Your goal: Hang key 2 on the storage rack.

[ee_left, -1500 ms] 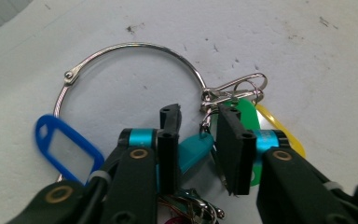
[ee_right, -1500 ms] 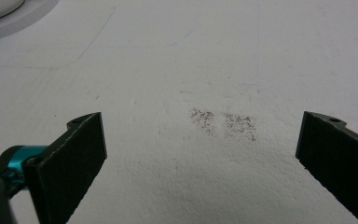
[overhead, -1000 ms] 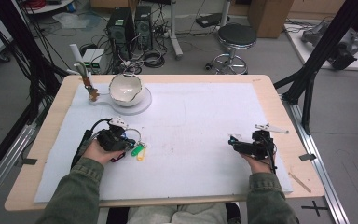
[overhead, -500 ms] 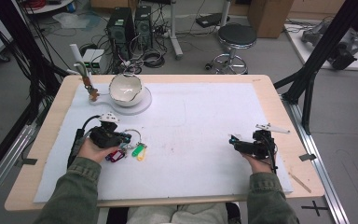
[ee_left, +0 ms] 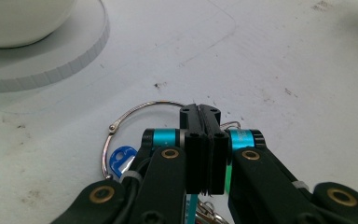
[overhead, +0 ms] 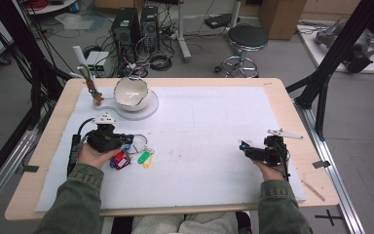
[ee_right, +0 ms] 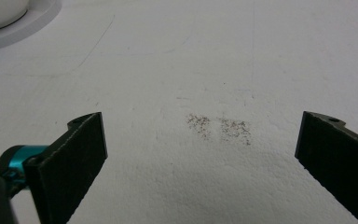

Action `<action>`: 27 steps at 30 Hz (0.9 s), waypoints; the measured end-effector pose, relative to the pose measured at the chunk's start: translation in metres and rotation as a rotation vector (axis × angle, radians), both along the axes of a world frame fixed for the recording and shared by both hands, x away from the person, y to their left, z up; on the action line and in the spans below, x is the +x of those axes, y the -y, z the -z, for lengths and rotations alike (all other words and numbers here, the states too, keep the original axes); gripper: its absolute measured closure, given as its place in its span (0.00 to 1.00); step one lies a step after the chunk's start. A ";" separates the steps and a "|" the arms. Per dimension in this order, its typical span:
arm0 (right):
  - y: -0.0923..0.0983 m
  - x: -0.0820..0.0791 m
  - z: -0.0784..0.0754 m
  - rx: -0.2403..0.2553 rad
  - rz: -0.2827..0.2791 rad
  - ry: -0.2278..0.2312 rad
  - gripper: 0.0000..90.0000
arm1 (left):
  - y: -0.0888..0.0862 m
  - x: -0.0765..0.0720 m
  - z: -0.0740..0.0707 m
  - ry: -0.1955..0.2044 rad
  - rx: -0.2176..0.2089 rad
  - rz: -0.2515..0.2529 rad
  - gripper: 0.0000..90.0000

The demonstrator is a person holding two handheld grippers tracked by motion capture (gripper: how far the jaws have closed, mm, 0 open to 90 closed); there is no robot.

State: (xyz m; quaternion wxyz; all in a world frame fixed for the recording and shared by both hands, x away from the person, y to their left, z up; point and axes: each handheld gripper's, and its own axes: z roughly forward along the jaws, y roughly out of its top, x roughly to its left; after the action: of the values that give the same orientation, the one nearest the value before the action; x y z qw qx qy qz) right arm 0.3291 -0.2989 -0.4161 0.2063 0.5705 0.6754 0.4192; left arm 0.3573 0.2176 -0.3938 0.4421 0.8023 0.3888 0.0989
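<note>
My left gripper (ee_left: 199, 122) has drawn back toward the near left since a moment ago, its jaws pressed together on the thin wire key ring (ee_left: 121, 122); the coloured plastic tags (overhead: 132, 158) now trail toward its jaws, so I judge the bunch caught and about to lift. It sits near left on the matte, scuffed white mat (overhead: 214, 126), near the glossy round bowl (overhead: 132, 92). My right gripper (overhead: 244, 146) rests at the right, ribbed pads spread wide with nothing between them.
</note>
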 end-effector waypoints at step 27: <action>-0.004 0.005 -0.001 0.026 -0.013 0.005 0.01 | -0.036 -0.017 -0.033 0.082 -0.163 -0.123 0.98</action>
State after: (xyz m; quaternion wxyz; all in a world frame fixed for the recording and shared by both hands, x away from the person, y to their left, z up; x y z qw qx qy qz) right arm 0.3339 -0.2946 -0.4149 0.1979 0.5676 0.6731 0.4308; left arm 0.3406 0.2540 -0.3603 0.5145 0.7335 0.4258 0.1265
